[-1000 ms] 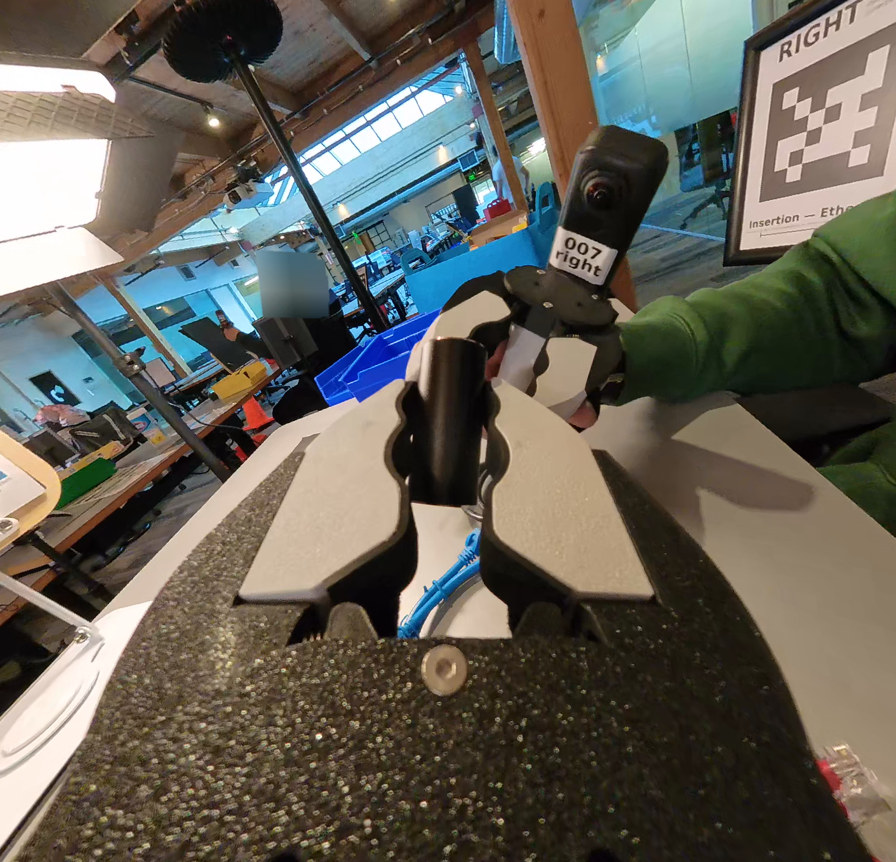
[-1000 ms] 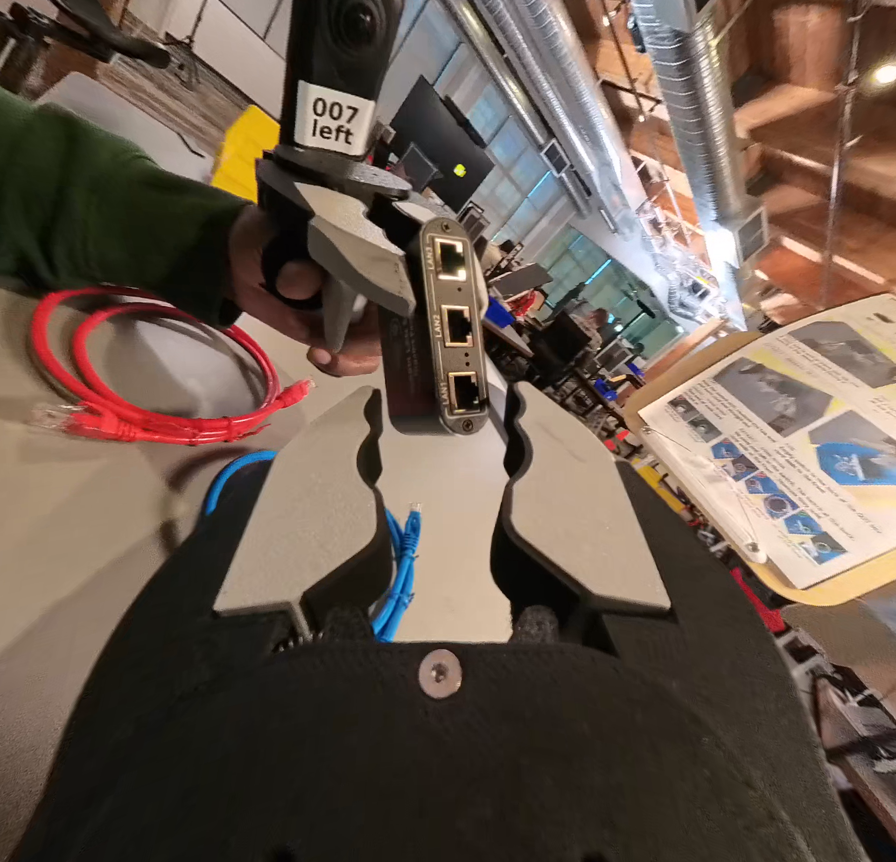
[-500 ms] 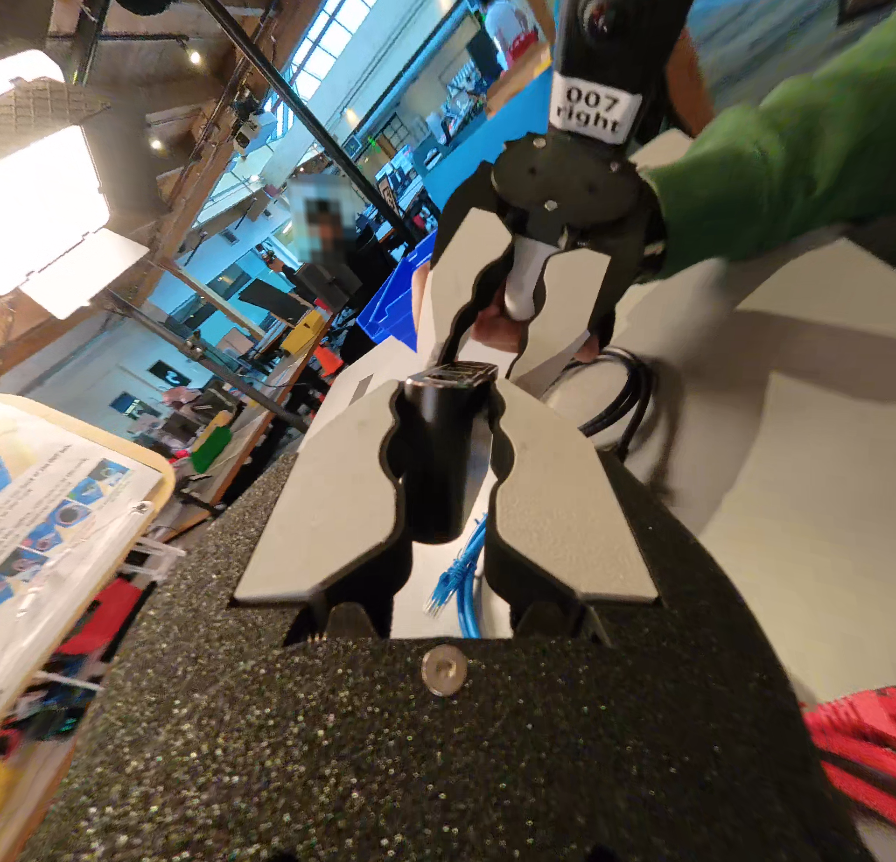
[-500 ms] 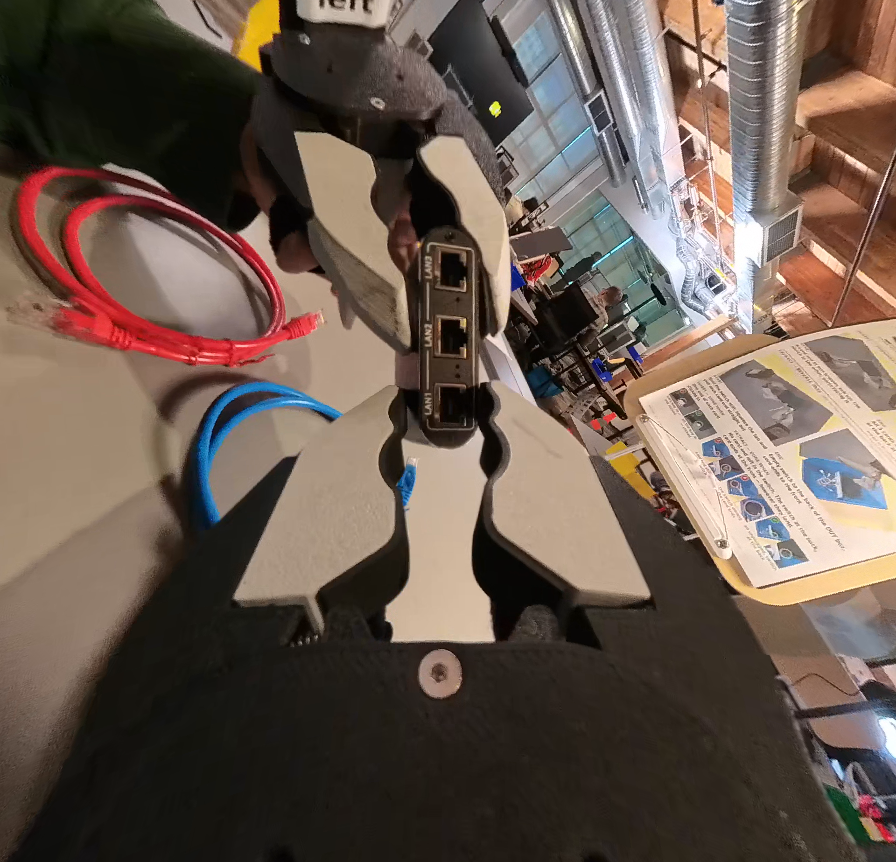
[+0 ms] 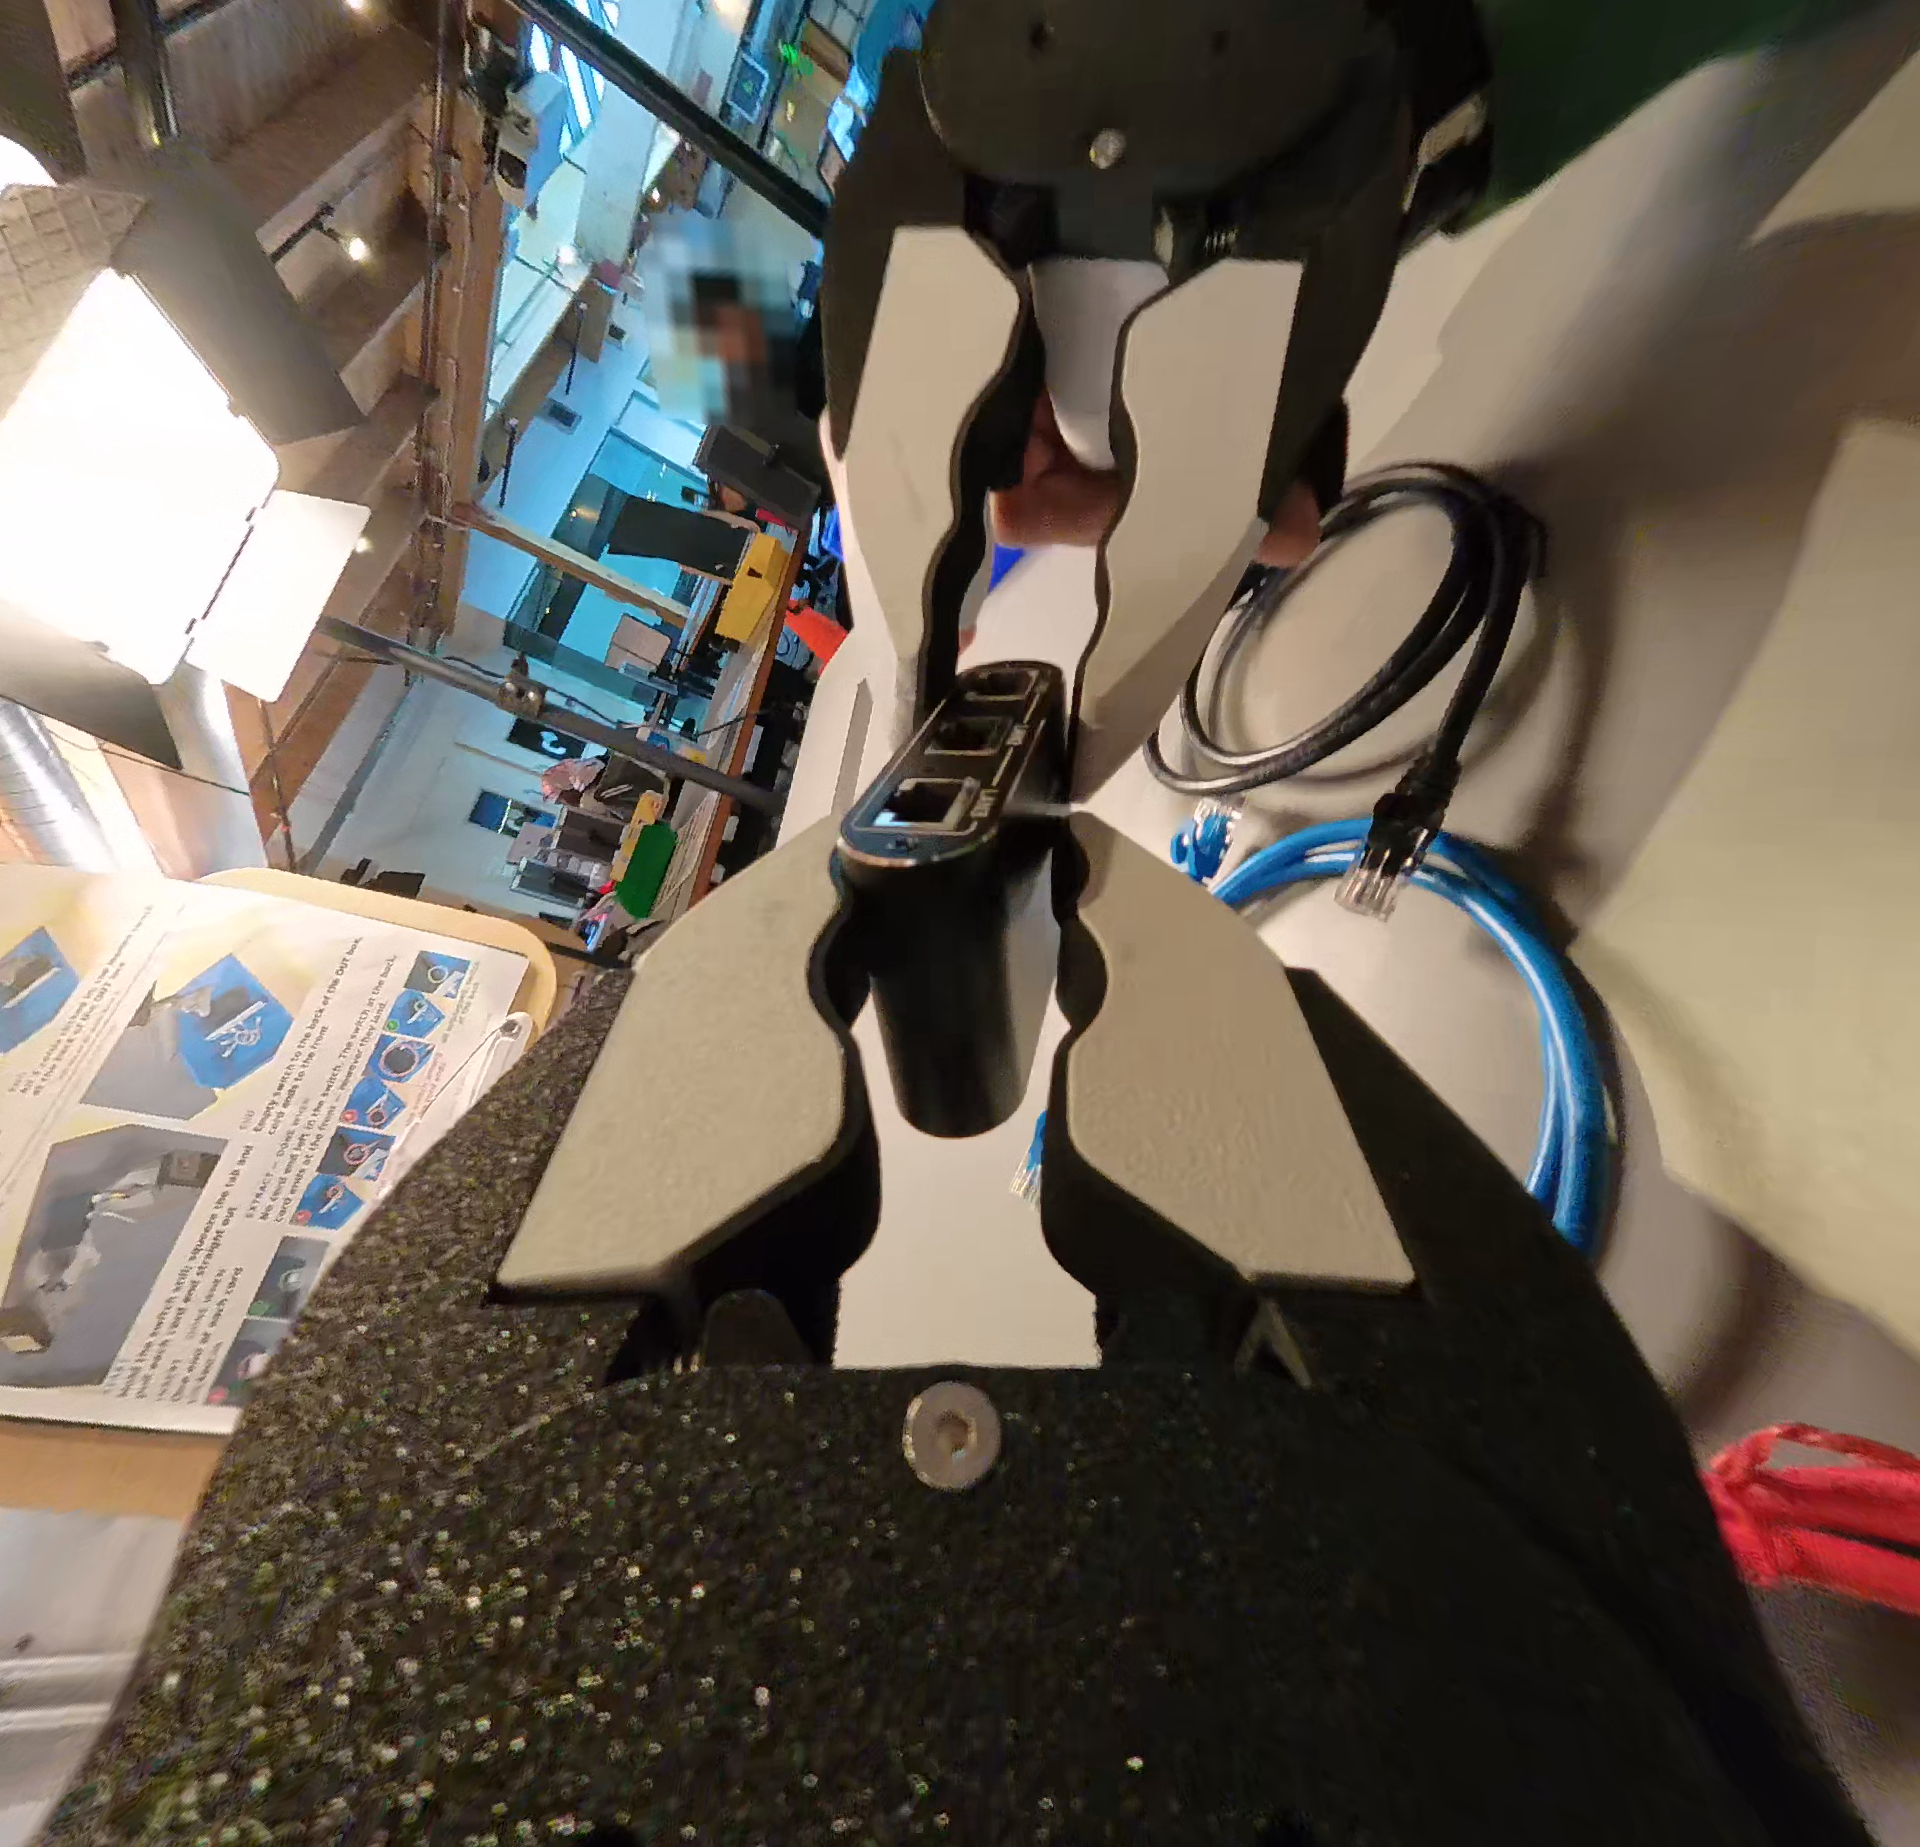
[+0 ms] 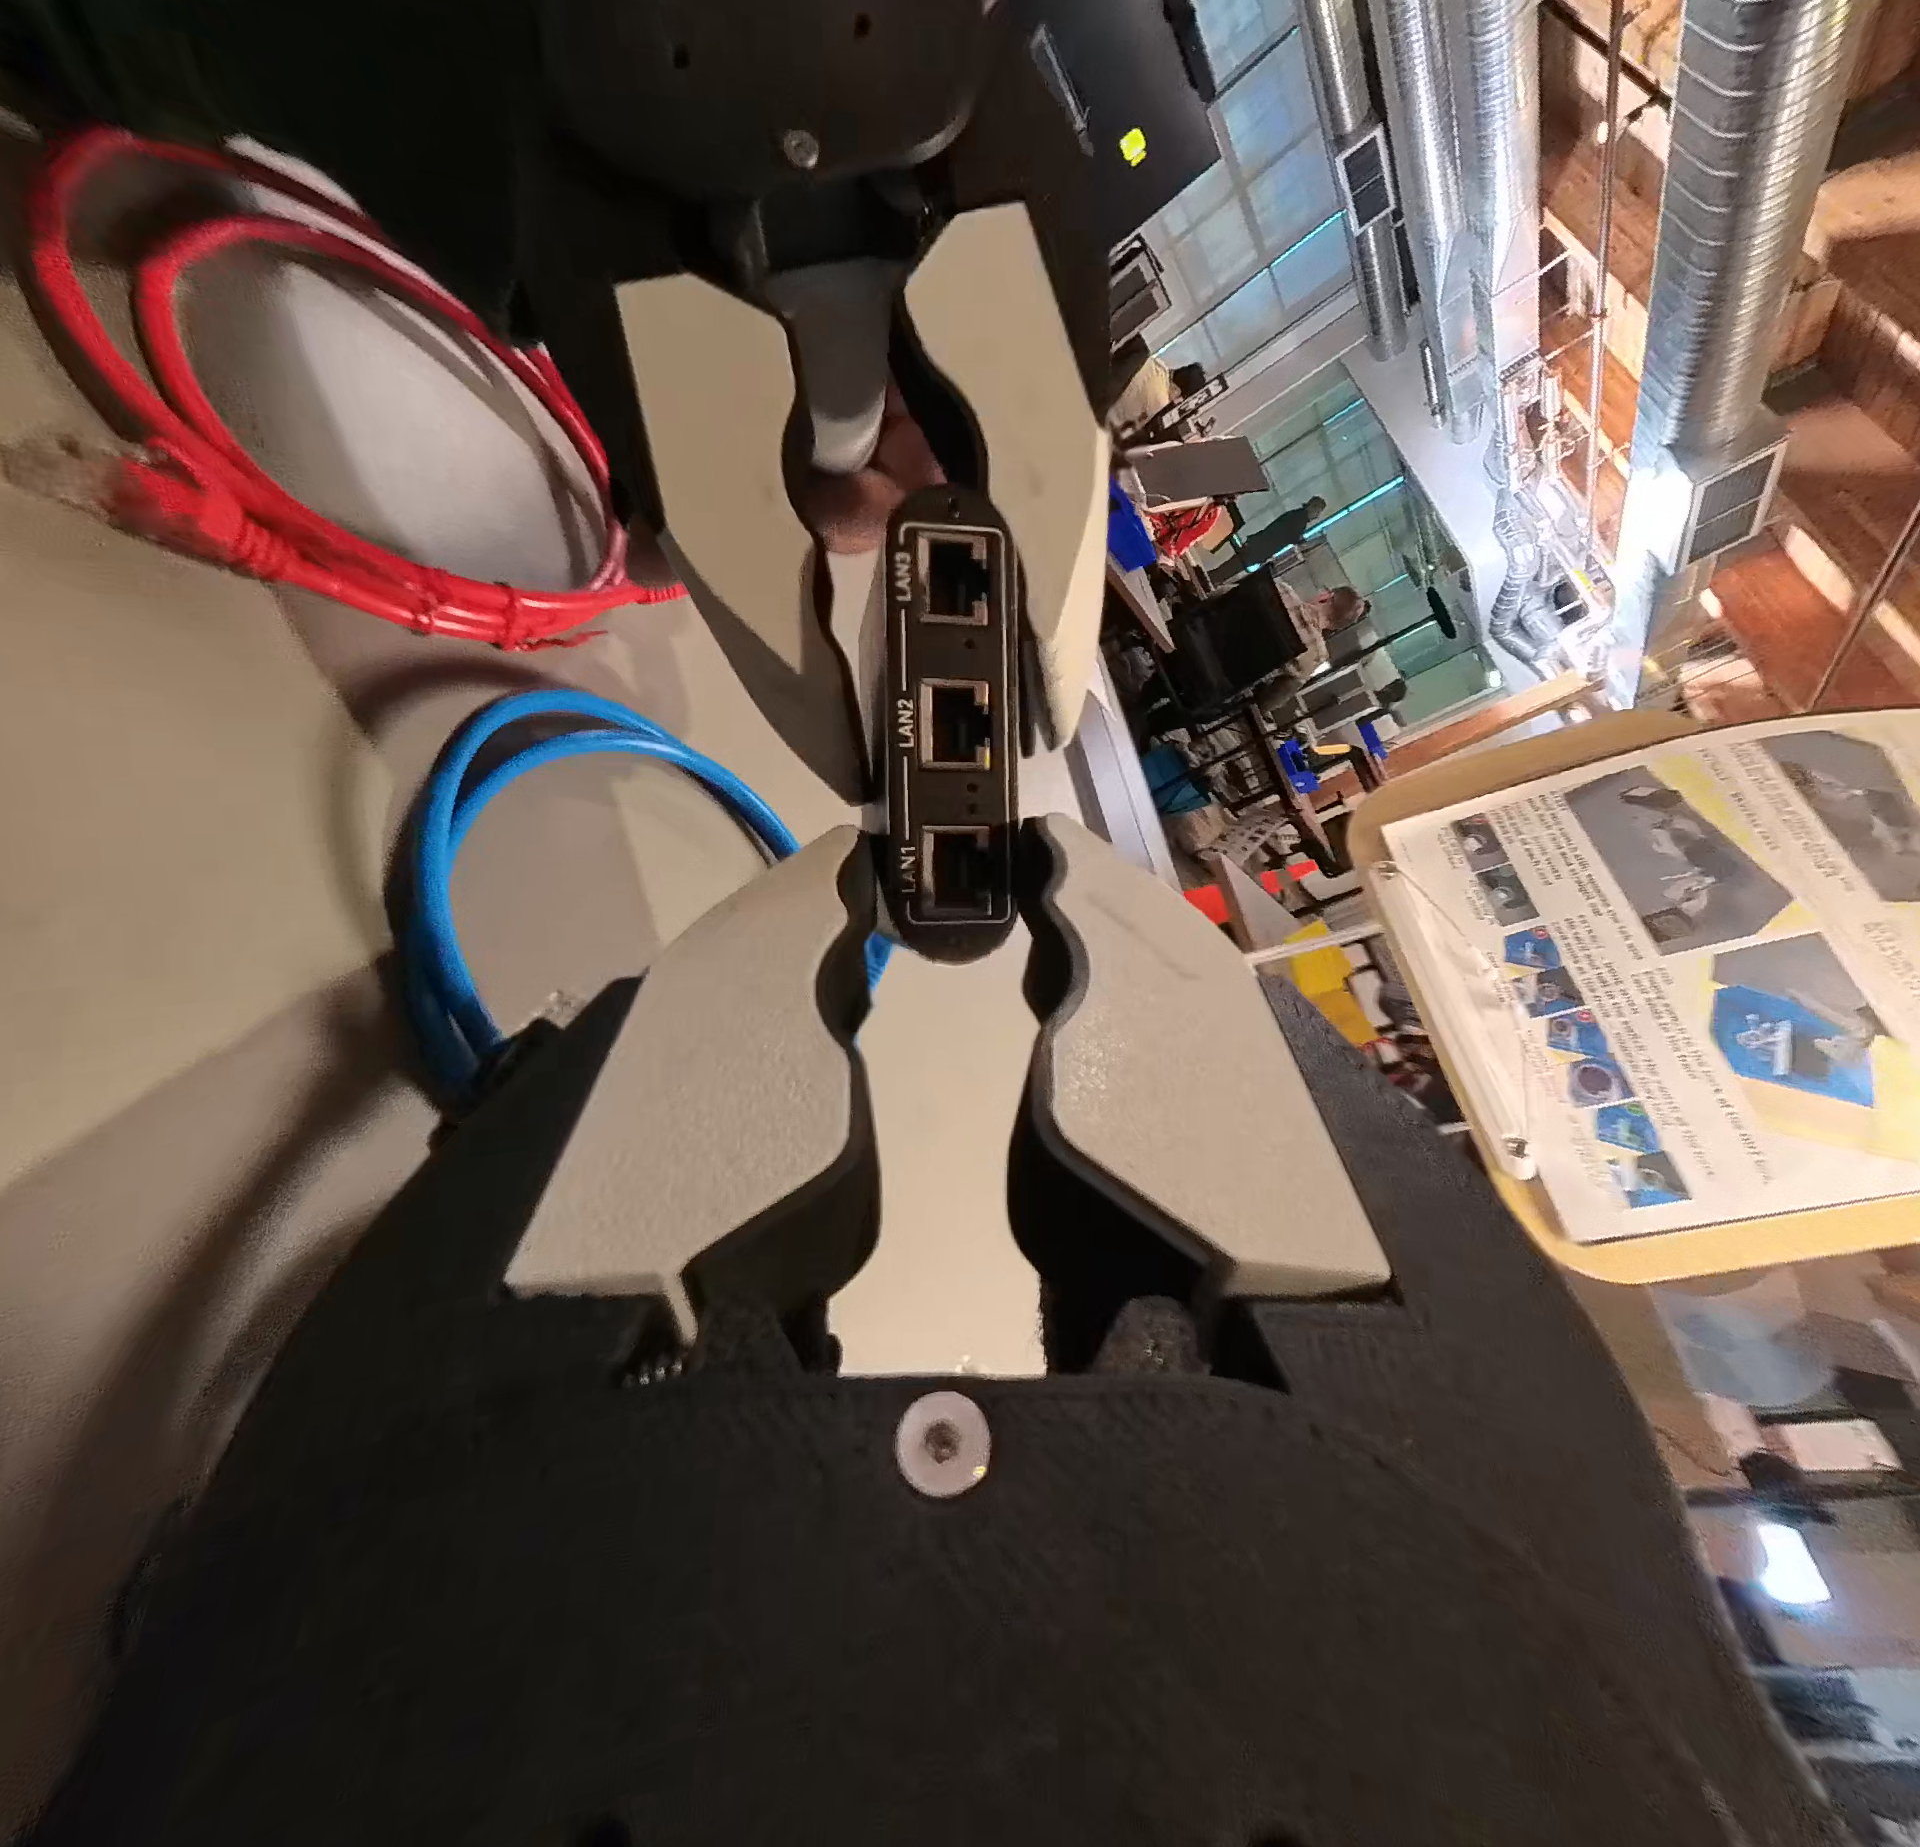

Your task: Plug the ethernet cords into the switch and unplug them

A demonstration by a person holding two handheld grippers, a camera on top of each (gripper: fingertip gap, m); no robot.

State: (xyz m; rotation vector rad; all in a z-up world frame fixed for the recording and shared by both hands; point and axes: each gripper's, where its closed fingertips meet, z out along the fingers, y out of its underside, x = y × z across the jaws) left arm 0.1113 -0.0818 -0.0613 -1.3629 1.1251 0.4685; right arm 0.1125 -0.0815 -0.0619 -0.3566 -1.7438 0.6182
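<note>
A black switch point(image 5: 951, 1028) with three empty ports is held in the air over the grey table point(image 5: 1766, 862). My left gripper point(image 5: 951, 852) is shut on its body. My right gripper point(image 6: 951, 862) faces the port side point(image 6: 956, 737), and its fingers press the sides of the end with the nearest port. The right gripper also shows in the left wrist view point(image 5: 1003, 717), and the left gripper shows in the right wrist view point(image 6: 951, 758). A coiled blue cord point(image 5: 1558, 1018) point(image 6: 447, 862), a black cord point(image 5: 1455, 602) and a red cord point(image 6: 312, 550) point(image 5: 1818, 1527) lie loose on the table.
An instruction sheet on a wooden board point(image 6: 1662, 966) point(image 5: 208, 1122) stands beside the table. A green sleeve point(image 5: 1662, 31) reaches in behind the right gripper. A bright lamp panel point(image 5: 125, 467) stands off the table's far side. Only a small space, under 4 cm, lies between the two pairs of fingers.
The two grippers have come together. The right gripper's fingers have moved up to the switch's end and narrowed onto it. The left gripper has tilted while holding the switch.
</note>
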